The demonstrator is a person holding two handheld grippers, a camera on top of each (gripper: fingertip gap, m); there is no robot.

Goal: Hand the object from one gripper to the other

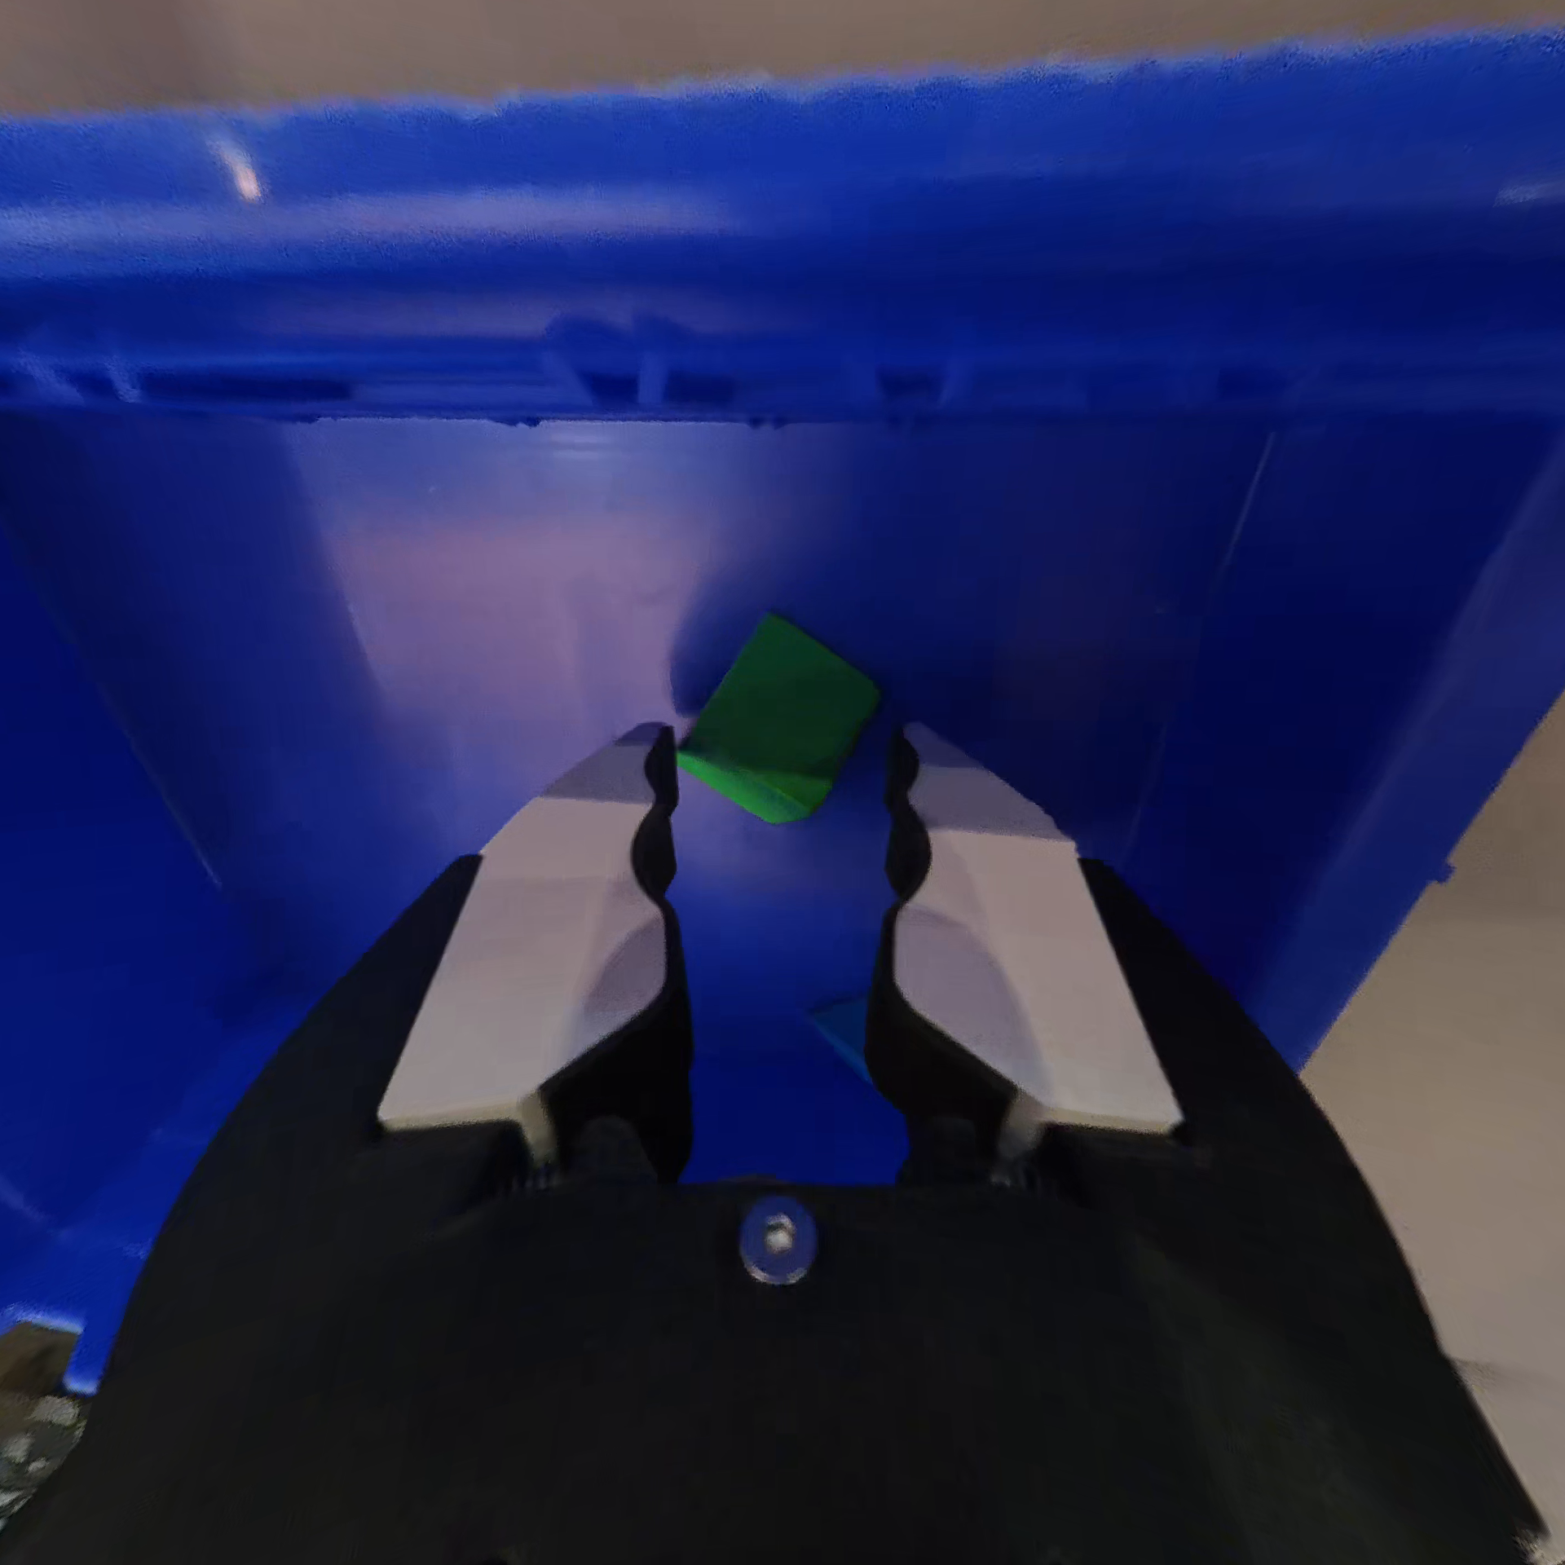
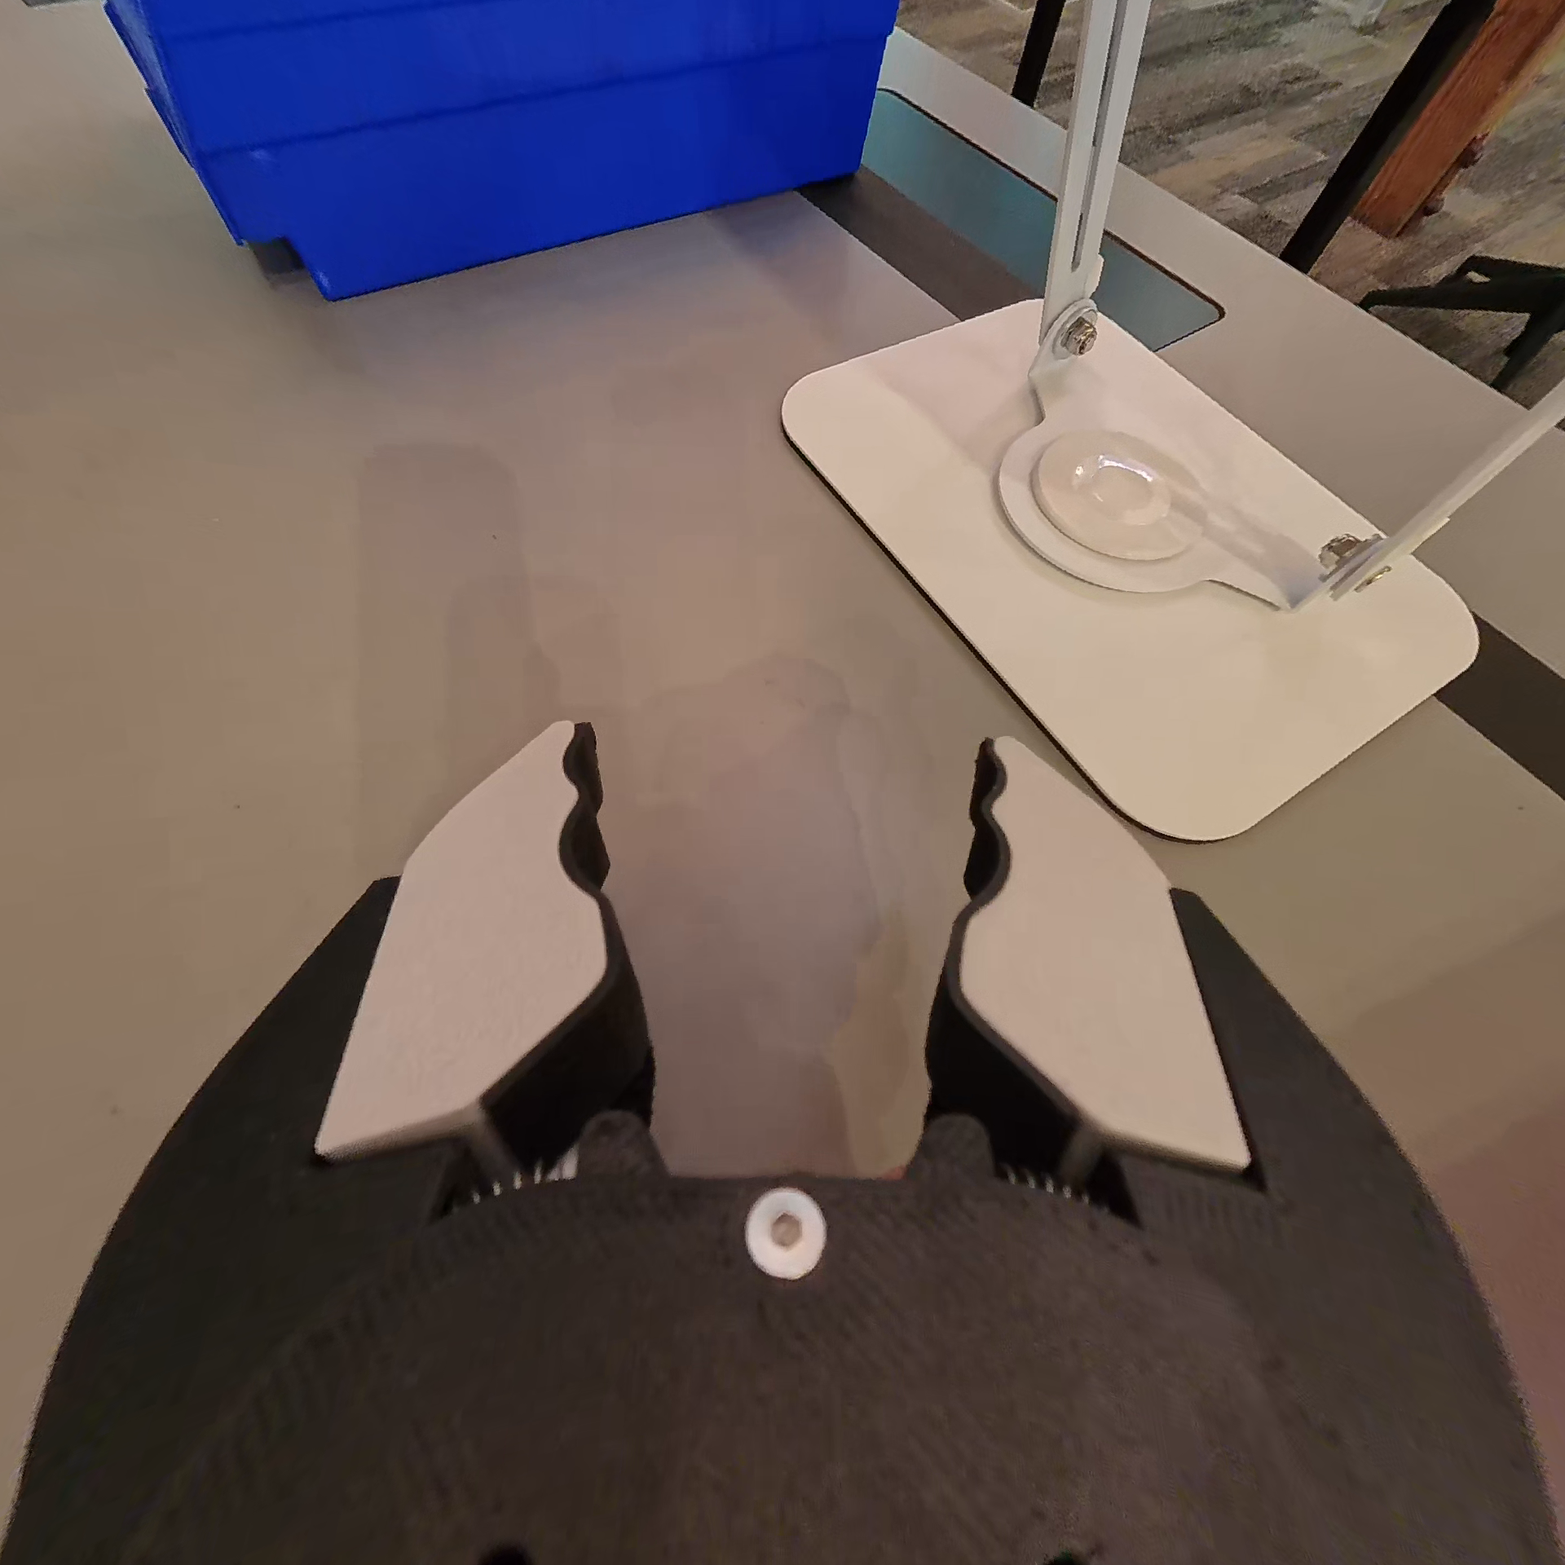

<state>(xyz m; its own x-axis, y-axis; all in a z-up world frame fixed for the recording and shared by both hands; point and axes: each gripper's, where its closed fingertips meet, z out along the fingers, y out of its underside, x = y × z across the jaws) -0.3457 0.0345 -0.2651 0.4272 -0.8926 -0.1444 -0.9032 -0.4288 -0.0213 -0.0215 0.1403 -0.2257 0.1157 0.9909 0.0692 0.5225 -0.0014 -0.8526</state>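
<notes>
Green wedge-shaped block (image 1: pixel 775 728) — smooth blue bin (image 1: pixel 762 279).

The left wrist view is dim and motion-smeared: the bin (image 1: pixel 762 254) rim looks ragged, with a pale violet sheen on its inner wall. The right wrist view is bright, even and sharp; the desk (image 2: pixel 254 593) shows soft reflections, and straight lines bow near the edges.

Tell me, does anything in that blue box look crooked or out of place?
The green block inside the blue bin is tipped up on an edge against the far wall, not lying flat. The left tongs stand open just short of it, not gripping. Nothing looks spilled or broken.
</notes>
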